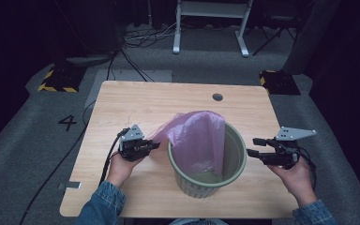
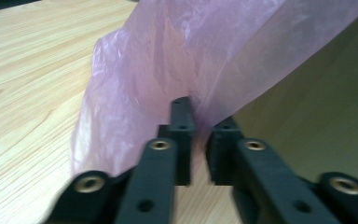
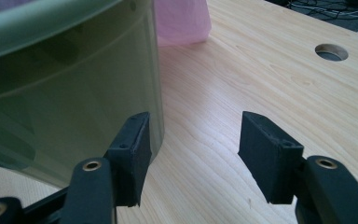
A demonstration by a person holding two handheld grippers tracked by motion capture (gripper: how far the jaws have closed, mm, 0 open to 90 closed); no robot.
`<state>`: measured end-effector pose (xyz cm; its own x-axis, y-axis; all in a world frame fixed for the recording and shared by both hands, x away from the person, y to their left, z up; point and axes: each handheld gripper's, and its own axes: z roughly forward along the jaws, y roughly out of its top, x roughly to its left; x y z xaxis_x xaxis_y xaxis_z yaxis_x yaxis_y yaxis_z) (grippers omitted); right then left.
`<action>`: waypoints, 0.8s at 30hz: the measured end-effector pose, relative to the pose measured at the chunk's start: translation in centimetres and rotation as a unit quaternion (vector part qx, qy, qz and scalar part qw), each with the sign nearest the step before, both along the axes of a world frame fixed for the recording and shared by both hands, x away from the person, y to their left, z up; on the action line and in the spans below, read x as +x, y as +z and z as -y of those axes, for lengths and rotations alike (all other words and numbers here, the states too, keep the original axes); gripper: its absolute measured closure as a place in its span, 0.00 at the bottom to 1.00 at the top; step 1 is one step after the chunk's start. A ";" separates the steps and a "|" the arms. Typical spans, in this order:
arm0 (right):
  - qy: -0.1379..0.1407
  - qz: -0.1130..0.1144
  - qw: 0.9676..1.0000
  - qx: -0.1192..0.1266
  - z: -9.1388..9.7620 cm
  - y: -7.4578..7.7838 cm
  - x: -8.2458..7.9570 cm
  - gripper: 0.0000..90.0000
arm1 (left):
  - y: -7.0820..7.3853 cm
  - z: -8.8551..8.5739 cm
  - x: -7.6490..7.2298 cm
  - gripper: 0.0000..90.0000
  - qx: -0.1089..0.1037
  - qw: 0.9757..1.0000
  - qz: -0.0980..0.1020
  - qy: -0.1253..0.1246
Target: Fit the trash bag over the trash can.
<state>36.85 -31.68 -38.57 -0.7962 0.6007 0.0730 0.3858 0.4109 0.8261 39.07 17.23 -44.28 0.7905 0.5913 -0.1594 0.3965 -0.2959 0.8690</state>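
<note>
I've got the left gripper (image 2: 198,133) pinched on the pink bag (image 1: 197,136) edge to drag it over the bin (image 1: 234,161) rim; right gripper (image 3: 193,140) gapes empty, ready beside it.

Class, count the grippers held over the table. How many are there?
2. The left gripper is beside the bin, shut on the pink bag. The right gripper is open at the bin's other side.

Left gripper (image 1: 155,146) fingers closed, pointing right; right gripper (image 1: 253,146) fingers apart, pointing left.
</note>
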 end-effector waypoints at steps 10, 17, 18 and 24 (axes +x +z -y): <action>0.005 0.024 1.000 -0.001 -0.4 1.8 -0.1 0.49 | 3.6 -0.8 0.8 0.99 -0.059 0.998 0.037 0.006; 0.008 0.038 0.999 0.017 -0.7 3.6 -0.1 0.48 | 7.2 -0.2 0.7 0.99 -0.060 0.995 0.083 -0.007; 0.008 0.040 0.999 0.025 -0.7 3.9 -0.1 0.48 | 7.5 -0.2 0.7 0.99 -0.058 0.994 0.087 -0.009; 0.018 0.056 0.997 0.047 -1.3 6.0 -0.1 0.48 | 9.6 0.2 0.5 0.99 -0.065 0.991 0.115 -0.018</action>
